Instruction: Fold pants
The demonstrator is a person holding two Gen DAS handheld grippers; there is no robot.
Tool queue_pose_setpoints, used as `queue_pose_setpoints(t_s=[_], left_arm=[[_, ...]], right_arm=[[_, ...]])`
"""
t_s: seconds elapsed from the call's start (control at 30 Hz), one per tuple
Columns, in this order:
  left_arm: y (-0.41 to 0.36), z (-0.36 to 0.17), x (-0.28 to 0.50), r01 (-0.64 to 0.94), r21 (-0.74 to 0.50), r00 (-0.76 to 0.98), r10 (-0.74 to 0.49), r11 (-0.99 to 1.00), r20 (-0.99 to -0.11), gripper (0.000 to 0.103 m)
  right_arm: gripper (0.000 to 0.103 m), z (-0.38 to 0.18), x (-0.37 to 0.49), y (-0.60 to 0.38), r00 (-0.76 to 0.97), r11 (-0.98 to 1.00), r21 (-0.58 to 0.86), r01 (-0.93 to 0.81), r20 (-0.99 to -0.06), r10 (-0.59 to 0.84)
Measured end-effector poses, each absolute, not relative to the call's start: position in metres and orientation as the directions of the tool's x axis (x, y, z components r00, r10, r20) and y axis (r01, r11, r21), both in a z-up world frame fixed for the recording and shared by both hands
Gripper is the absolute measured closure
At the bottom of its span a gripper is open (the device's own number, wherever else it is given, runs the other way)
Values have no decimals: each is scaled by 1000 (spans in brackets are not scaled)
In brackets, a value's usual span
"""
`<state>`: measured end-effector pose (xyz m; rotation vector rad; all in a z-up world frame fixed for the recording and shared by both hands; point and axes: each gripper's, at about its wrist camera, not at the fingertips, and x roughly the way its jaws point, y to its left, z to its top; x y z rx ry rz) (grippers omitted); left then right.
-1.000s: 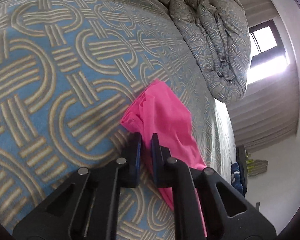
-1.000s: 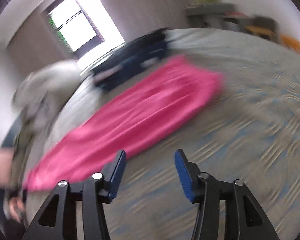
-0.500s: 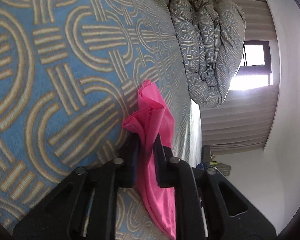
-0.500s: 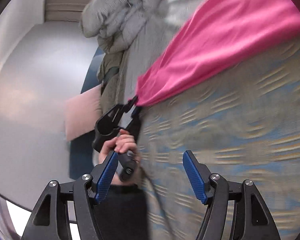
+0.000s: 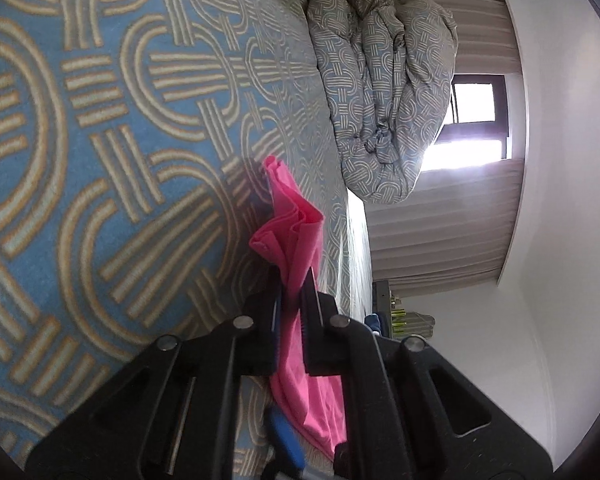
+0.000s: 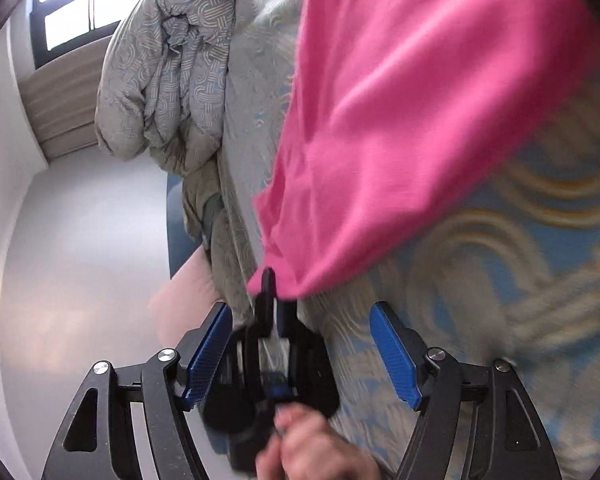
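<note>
The pink pants (image 5: 296, 224) lie on a blue bedspread with tan loops (image 5: 100, 160). My left gripper (image 5: 293, 284) is shut on a bunched end of the pants, and the cloth hangs down between its fingers. In the right wrist view the pants (image 6: 400, 100) stretch up and to the right, lifted at the near corner. The left gripper (image 6: 274, 292) shows there too, clamped on that corner, with the person's hand below it. My right gripper (image 6: 302, 344) is open and empty, right behind the left gripper.
A rolled duvet (image 5: 380, 92) in the same pattern lies at the far side of the bed, also in the right wrist view (image 6: 172, 68). A window (image 5: 476, 120) and curtains stand beyond. The bed's edge (image 6: 228, 208) runs close to the grippers.
My left gripper has lifted and turned with the pants' end held in it. My right gripper has swung round and come close behind the left gripper, still open.
</note>
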<state>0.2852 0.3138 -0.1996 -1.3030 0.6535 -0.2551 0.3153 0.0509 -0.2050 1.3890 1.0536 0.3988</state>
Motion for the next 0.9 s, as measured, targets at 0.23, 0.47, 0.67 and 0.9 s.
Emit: queue_pose_setpoints(t_s=[0.23, 0.47, 0.67, 0.9], left_arm=[[313, -200, 287, -193, -938, 789, -523, 288, -323, 94], [317, -201, 298, -182, -957, 786, -552, 225, -279, 94], [318, -195, 303, -129, -967, 781, -578, 218, -235, 94], [320, -197, 299, -111, -973, 780, -590, 200, -211, 94]], right_arm=[[33, -203, 345, 60, 578, 201, 887, 415, -427, 695], [87, -234, 328, 68, 513, 80, 876, 475, -350, 784], [60, -226, 326, 75, 494, 53, 874, 483, -322, 808], [35, -222, 327, 81, 524, 13, 863, 505, -318, 790]])
